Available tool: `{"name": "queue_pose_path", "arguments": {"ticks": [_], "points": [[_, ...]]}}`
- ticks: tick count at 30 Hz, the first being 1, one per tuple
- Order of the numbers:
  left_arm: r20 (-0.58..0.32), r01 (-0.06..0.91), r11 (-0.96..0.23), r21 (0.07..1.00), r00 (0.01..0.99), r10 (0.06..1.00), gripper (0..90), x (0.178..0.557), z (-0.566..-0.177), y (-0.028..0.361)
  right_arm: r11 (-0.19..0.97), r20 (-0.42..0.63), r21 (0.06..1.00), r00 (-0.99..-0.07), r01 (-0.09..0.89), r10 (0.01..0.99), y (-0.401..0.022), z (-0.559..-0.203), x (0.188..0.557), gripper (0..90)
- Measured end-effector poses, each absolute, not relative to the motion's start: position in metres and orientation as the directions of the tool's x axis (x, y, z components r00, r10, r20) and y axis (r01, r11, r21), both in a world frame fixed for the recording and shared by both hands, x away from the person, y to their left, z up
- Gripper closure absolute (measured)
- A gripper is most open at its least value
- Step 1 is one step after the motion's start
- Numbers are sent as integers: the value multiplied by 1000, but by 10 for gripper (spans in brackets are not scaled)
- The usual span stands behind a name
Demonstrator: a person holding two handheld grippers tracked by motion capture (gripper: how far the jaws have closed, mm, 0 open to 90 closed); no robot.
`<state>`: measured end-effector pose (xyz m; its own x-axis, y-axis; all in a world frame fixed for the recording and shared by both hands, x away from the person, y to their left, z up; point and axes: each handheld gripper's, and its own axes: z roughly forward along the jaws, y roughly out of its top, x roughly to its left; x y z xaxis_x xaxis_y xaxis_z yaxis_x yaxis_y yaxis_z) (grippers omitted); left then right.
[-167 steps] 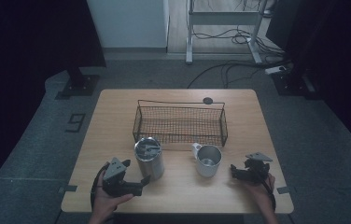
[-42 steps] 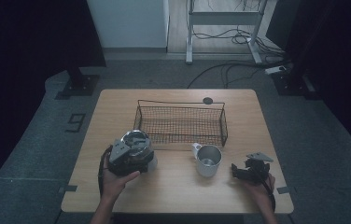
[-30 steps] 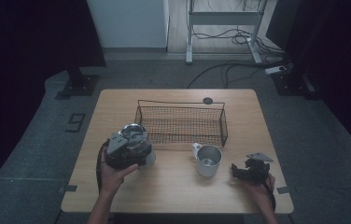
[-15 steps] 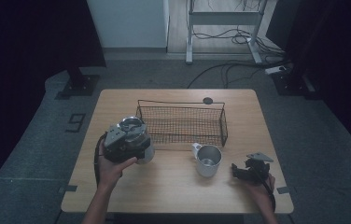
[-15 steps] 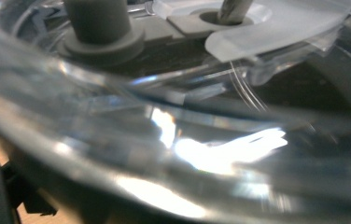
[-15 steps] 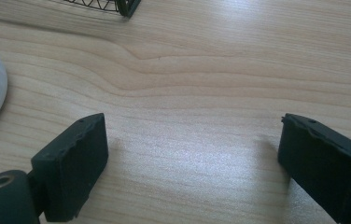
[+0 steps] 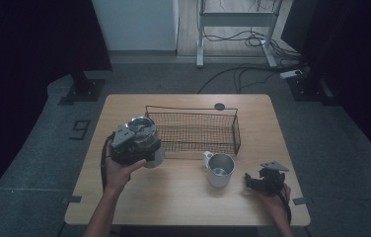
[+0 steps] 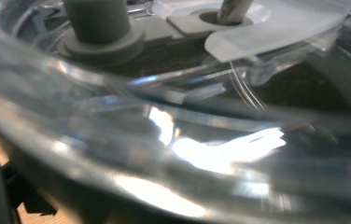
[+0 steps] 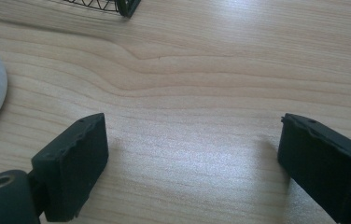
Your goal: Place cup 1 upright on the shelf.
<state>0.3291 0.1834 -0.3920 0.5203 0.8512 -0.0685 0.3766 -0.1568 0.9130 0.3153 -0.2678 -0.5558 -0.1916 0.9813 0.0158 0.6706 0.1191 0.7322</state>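
- Two claws in play: left claw (image 7: 141,148) is clamping the steel canister (image 7: 144,139) and holding it off the bench (image 7: 183,202), near the left edge, just beside the left end of the wire basket (image 7: 193,129).
- Canister's clear lid (image 8: 173,116) is sitting close against the left gripper view, glare across it.
- Right claw (image 9: 190,163) is resting low at the bench's near right corner, jaws apart over bare wood, having just been closing a little with nothing between them.
- Metal mug (image 7: 220,169) is standing upright between the two claws, just in front of the basket's right end, untouched.
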Motion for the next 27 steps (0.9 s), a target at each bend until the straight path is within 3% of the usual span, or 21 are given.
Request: {"name": "queue_pose_path", "arguments": {"ticks": [27], "points": [[-69, 381, -159, 911, 518, 853, 40, 352, -382, 182, 117, 13, 734, -186, 669, 982, -268, -556, 315, 98]]}}
